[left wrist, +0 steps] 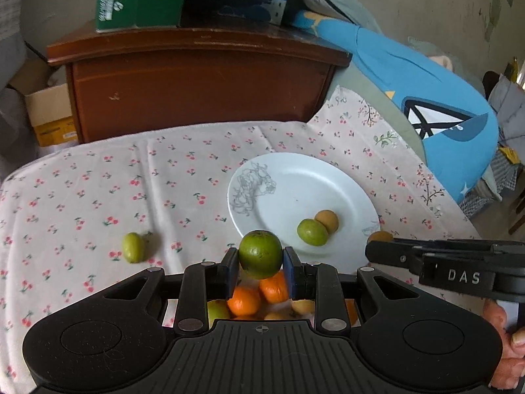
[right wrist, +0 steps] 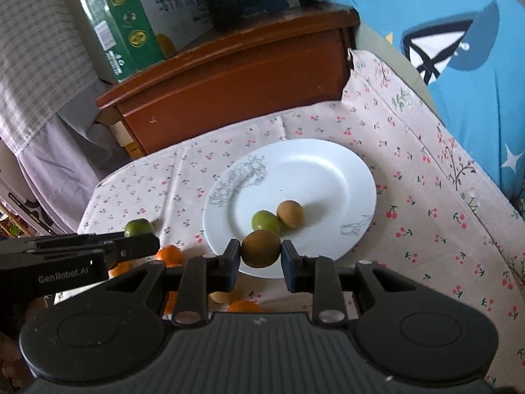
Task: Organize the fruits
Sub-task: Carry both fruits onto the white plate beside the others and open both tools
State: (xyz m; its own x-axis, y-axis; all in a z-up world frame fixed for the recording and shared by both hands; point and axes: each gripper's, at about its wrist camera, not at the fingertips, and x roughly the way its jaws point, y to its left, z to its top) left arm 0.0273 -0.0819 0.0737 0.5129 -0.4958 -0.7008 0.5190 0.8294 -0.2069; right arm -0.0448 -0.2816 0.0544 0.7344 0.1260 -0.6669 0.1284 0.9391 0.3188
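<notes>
Fruits are partly sorted: two small round ones, a green one (right wrist: 265,222) and a tan one (right wrist: 290,214), touch each other on the glossy white plate (right wrist: 328,167) just beyond both tongs. The left tongs (left wrist: 261,259) pinch a smooth dark-green fruit (left wrist: 260,254); the right tongs (right wrist: 261,253) pinch a dull olive-brown one (right wrist: 261,249) over the plate's near rim. A pale green fruit (left wrist: 133,247) lies on the cherry-print cloth (left wrist: 82,197) covering the desk, left of the left tongs. Dimpled oranges (left wrist: 244,300) wait beneath them, so much seems left.
</notes>
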